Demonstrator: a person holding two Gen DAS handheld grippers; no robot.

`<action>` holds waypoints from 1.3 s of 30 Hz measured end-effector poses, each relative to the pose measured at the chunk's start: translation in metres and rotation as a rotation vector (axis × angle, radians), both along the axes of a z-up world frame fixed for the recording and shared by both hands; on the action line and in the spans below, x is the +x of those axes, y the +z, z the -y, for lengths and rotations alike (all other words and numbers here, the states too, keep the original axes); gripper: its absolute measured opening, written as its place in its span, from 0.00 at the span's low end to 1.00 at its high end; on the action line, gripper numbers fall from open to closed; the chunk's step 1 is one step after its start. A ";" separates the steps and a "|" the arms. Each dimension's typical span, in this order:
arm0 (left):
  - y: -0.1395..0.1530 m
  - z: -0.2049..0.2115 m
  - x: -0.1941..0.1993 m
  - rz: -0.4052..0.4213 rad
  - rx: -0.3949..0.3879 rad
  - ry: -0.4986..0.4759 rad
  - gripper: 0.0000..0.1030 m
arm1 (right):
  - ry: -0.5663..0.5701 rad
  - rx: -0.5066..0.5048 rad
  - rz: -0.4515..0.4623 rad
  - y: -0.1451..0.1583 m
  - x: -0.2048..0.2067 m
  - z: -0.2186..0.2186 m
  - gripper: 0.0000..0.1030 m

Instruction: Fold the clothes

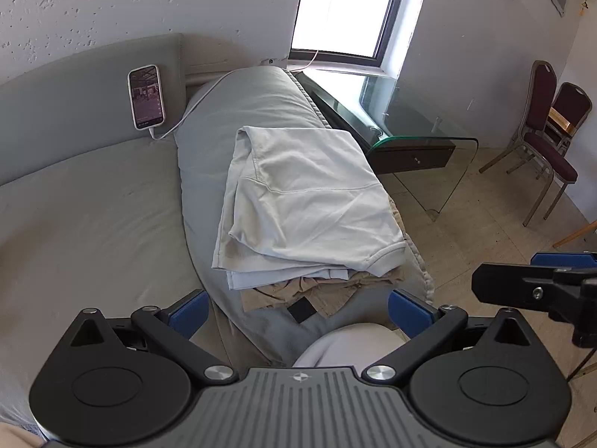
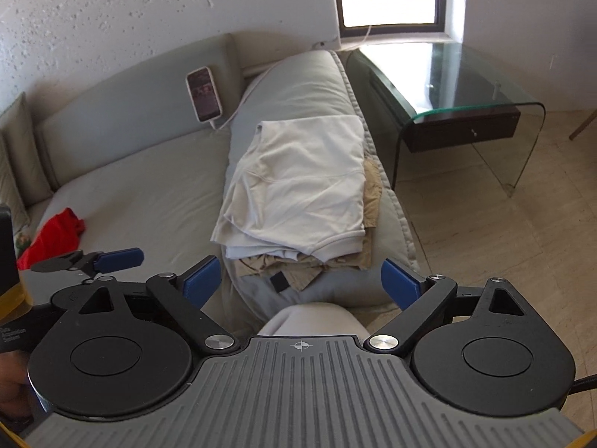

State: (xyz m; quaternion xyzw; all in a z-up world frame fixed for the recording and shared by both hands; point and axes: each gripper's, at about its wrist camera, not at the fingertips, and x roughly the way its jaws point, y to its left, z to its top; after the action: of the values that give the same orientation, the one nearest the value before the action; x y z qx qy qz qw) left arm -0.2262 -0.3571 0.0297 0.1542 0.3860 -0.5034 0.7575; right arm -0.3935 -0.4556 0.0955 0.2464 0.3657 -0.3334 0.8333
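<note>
Just ahead of both wide-open, empty grippers, left (image 1: 298, 311) and right (image 2: 302, 280), folded white shirt (image 1: 306, 201) stacked on tan clothes (image 1: 298, 291), grey sofa (image 1: 93, 205), phone (image 1: 146, 97) beyond-left, glass table (image 2: 466, 112) right, red cloth (image 2: 52, 235) far left.

my left hand-held gripper (image 1: 298, 311) is matt black plastic with blue pads; soft white cloth shirt (image 1: 306, 201); glossy glass side table (image 1: 421, 112); rough plaster wall (image 1: 93, 0).

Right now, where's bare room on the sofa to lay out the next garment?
Free: the grey seat cushion between the red garment, the propped white phone and the folded white shirt stack. Crowded: the long grey pad under that stack.
</note>
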 end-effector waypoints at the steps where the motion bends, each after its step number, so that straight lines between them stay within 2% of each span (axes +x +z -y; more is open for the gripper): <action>1: -0.001 0.000 0.000 -0.004 0.003 0.006 0.99 | 0.002 0.008 -0.007 -0.004 0.001 0.001 0.90; 6: -0.004 0.004 -0.001 -0.011 0.012 0.025 0.99 | 0.001 -0.016 -0.038 -0.008 0.003 -0.001 0.90; 19: -0.010 0.013 0.001 -0.034 0.018 0.052 0.99 | -0.016 -0.008 -0.038 -0.014 0.001 0.008 0.90; 24: -0.011 0.017 0.000 -0.012 0.017 0.047 0.99 | -0.021 -0.006 -0.040 -0.015 0.002 0.010 0.90; 39: -0.026 0.030 -0.001 -0.030 0.053 0.035 0.99 | -0.052 -0.016 -0.081 -0.027 0.003 0.016 0.90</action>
State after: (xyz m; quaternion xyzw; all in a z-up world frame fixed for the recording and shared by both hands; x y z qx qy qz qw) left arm -0.2277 -0.3870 0.0038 0.1597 0.4130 -0.4820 0.7560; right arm -0.3906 -0.4712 0.0690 0.2355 0.3899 -0.3676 0.8108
